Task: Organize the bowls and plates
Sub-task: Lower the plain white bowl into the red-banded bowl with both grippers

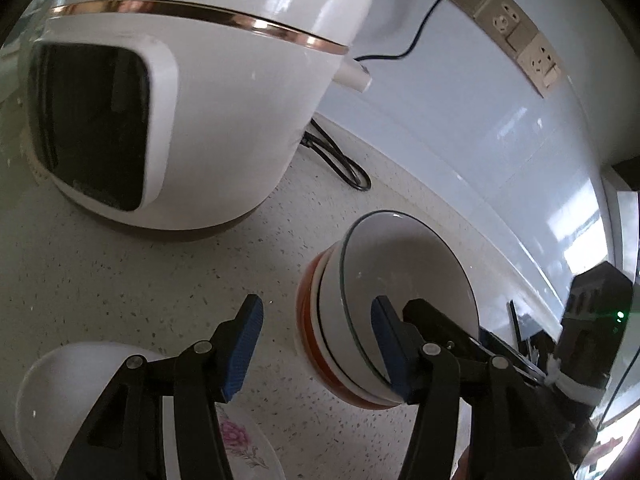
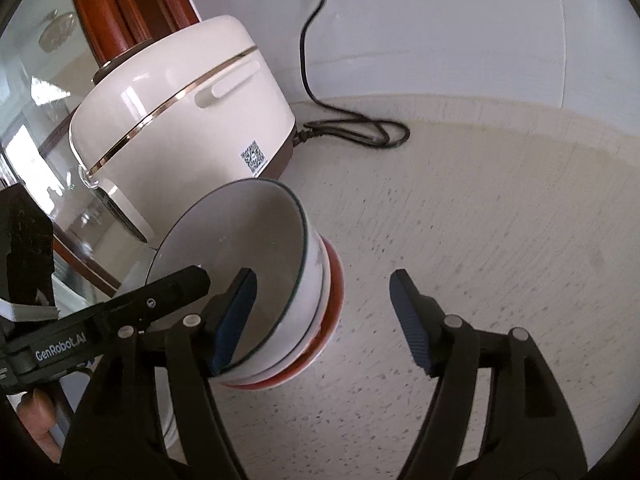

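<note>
On a pale speckled countertop, a stack of nested bowls sits between two hand-held grippers, its top bowl white with a thin dark rim and a red-orange band showing on the bowl beneath. Seen from the left wrist, the left gripper stands with its blue-padded jaws spread wide and holding nothing, the stack at about 3 o'clock of the gap; the right-hand pad overlaps the stack's near wall, though whether it touches cannot be told. At 7 o'clock in that view, partly hidden behind the gripper's black linkage, lie a white bowl and the edge of a plate with a pink flower print. A large white rice cooker with a copper-coloured trim fills the frame from 9 to 12 o'clock, its black power cord looping on the counter and running up to a wall socket strip at 1 o'clock.

From the right wrist, the right gripper is likewise spread and empty, its left pad over the stack's rim, with the same stack at 9 o'clock of the gap. The other gripper's black finger reaches in from 8 o'clock, and a fingertip of the person shows at the lower left edge.
</note>
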